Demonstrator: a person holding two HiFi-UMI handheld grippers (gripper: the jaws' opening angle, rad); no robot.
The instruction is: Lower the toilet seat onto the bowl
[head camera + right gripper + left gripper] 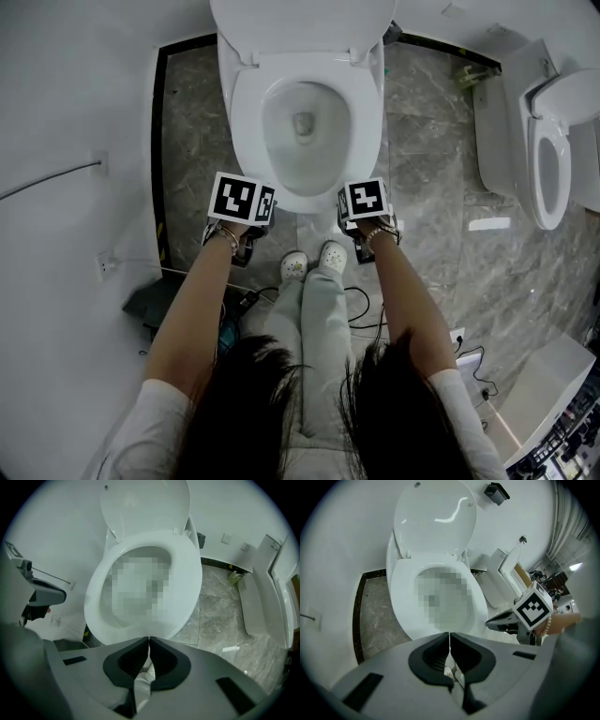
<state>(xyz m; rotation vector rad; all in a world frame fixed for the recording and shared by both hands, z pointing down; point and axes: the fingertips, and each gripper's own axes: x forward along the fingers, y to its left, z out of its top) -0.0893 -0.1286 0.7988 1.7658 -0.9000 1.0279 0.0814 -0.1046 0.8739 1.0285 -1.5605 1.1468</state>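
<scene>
Our left gripper (450,637) and right gripper (149,641) are both closed and empty, near the seat (246,112) front. Seat flat on bowl (302,131), lid (300,23) up. Second toilet (548,159) on the right, cables (361,305) by our feet.

White toilet seat (246,117) — flat on bowl (323,157)

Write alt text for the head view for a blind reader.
A white toilet seat lies down on its bowl, lid raised, seen from above. A person holds the left gripper and right gripper, both shut and empty, near its front rim.
</scene>
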